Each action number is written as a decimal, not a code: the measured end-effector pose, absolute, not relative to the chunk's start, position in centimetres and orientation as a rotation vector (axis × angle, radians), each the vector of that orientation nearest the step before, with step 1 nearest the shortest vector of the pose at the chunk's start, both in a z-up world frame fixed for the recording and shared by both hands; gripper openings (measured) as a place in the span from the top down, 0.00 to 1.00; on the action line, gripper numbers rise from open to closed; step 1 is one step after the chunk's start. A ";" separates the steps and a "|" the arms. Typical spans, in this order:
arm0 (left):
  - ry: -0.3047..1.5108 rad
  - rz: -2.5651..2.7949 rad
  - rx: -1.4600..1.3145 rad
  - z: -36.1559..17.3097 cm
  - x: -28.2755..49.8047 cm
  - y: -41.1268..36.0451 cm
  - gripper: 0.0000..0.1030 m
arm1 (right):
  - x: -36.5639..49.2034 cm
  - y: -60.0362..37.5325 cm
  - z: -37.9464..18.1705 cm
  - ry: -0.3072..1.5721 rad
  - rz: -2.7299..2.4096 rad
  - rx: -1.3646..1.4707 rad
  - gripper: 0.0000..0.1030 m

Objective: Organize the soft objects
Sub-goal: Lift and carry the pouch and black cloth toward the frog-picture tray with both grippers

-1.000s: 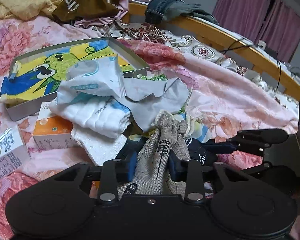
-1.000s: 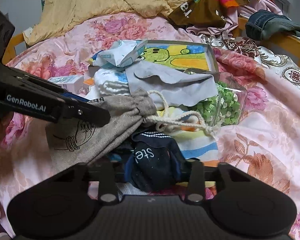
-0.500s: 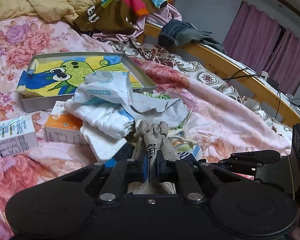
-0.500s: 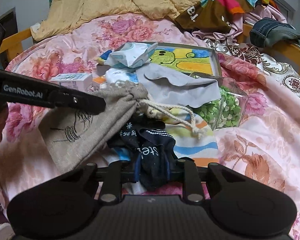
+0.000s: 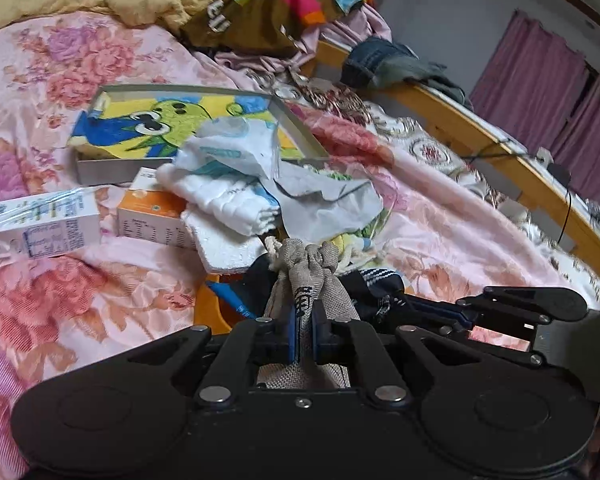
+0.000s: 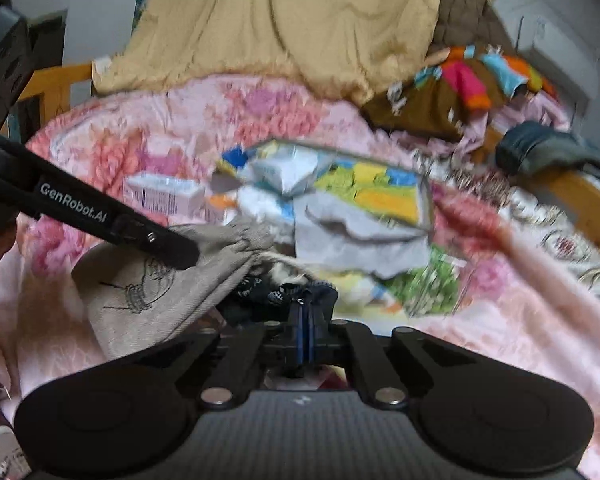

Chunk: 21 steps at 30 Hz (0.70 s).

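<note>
A beige burlap drawstring bag (image 5: pixel 309 268) lies on the pile of soft things, and my left gripper (image 5: pixel 305 318) is shut on its body, the tied neck sticking up past the pads. In the right wrist view the same bag (image 6: pixel 148 300) hangs from the left gripper (image 6: pixel 178 252). My right gripper (image 6: pixel 305 322) has its jaws closing tight on a dark navy sock (image 6: pixel 316 296) that is pinched between the blue pads. From the left wrist view the right gripper (image 5: pixel 420 306) comes in from the right with the sock (image 5: pixel 374 290) in it.
On the floral bedspread (image 5: pixel 80 300) lie a white folded towel (image 5: pixel 228 200), a grey cloth (image 5: pixel 328 204), a shallow box with a cartoon picture (image 5: pixel 152 120), two small cartons (image 5: pixel 40 224) and a white foam slab (image 5: pixel 228 250). A wooden bed rail (image 5: pixel 500 160) runs along the right.
Both grippers closed: the left on the burlap bag, the right on the dark sock. Both then pulled back and up a little, and the bag lifted off the pile.
</note>
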<state>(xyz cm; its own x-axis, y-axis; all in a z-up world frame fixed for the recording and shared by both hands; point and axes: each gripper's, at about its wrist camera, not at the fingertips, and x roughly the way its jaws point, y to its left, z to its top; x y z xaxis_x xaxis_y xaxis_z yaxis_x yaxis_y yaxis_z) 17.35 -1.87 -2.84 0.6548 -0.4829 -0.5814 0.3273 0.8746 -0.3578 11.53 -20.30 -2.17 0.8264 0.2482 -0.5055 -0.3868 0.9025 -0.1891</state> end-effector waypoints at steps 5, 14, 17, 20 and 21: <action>0.669 -0.423 -0.289 -1.6 15.0 -0.9 0.94 | 10.7 -20.8 -1.2 0.457 0.339 -0.270 0.98; 0.585 -0.373 -0.347 -0.6 12.0 0.3 0.94 | 9.2 -21.3 -0.1 0.341 0.320 -0.241 0.98; 0.568 -0.363 -0.377 -0.3 11.5 0.8 0.94 | 9.1 -22.1 0.6 0.326 0.324 -0.177 0.98; 0.563 -0.354 -0.408 0.1 11.3 1.1 0.94 | 9.1 -22.3 1.0 0.315 0.324 -0.154 0.98; 0.554 -0.351 -0.410 0.4 11.2 1.1 0.94 | 9.1 -22.3 1.1 0.310 0.325 -0.152 0.98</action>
<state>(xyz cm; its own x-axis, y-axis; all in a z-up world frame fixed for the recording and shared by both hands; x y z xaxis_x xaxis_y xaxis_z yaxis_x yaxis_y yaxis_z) 11.21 1.07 0.37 0.7953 -0.4249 -0.4324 0.2089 0.8616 -0.4625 9.08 -22.33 1.15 0.9009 0.2902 -0.3226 -0.3365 0.9367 -0.0971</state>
